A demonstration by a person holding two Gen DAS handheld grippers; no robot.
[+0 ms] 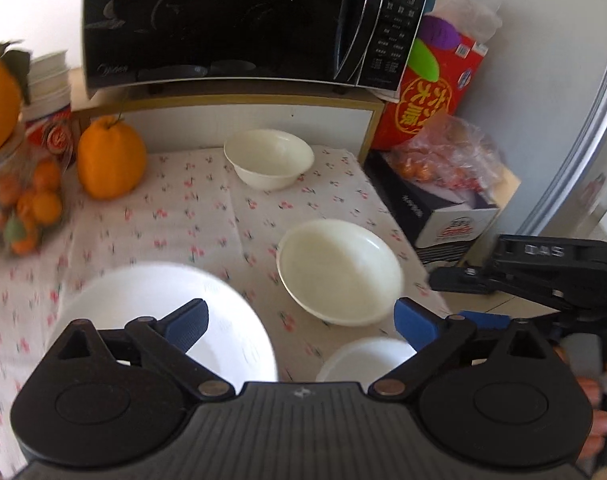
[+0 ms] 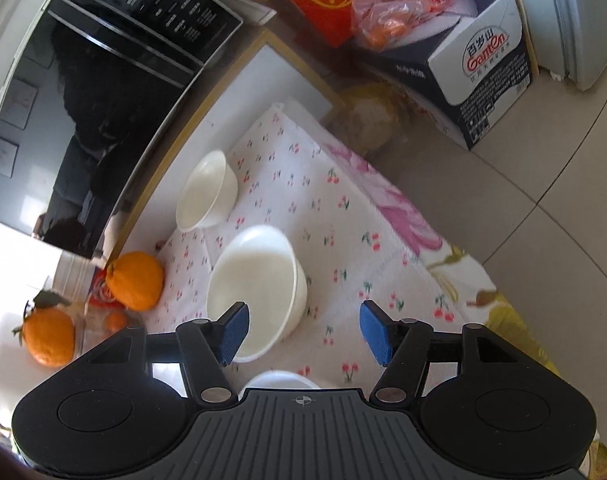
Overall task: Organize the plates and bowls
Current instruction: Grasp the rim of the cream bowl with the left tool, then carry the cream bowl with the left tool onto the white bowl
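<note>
Right wrist view: right tongs (image 2: 303,334), spread wide, hover over the wide cream ceramic bowl (image 2: 257,292) on the cherry-print desk (image 2: 343,208); glossy, breakable — pinch its rim.

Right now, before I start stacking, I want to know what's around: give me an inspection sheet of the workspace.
Surface: cherry-print cloth covers the table.
Job's things: small far bowl near the microwave; wide middle bowl; large white dish under the left tool; small white dish at the near edge. All apart, unstacked.
Clutter: big orange, bagged tangerines, paper cups.
Grippers: left tool open, empty; right tool open, empty, beside the middle bowl.
Cables: nothing seen.
Surroundings: microwave, red box, water carton, tiled floor.
</note>
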